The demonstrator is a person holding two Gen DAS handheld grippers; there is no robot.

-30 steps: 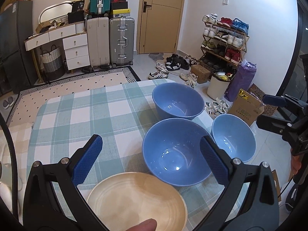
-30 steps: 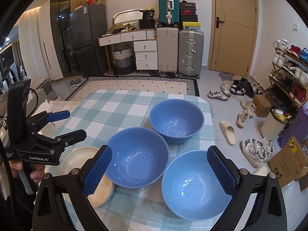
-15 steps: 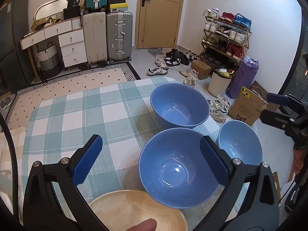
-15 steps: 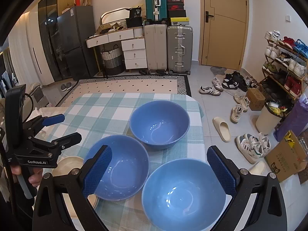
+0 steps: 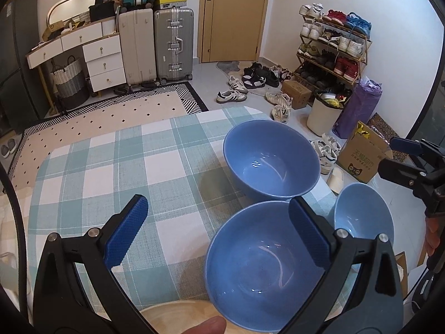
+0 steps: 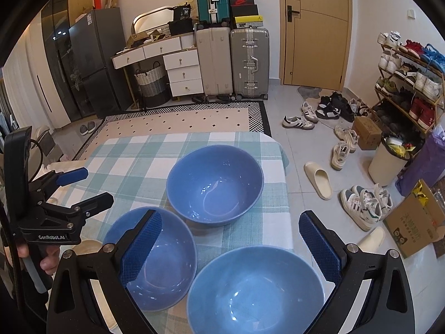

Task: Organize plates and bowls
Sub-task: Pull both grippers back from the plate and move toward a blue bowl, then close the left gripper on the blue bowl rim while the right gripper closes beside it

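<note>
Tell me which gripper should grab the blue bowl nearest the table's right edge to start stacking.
Right. The right gripper is open, with the near-right glossy blue ceramic bowl directly below its fingers. The left gripper sits over the neighbouring blue bowl instead.

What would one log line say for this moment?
left tool: open, empty | right tool: open, empty | three blue bowls unstacked on checked cloth | beige plates by left tool
</note>
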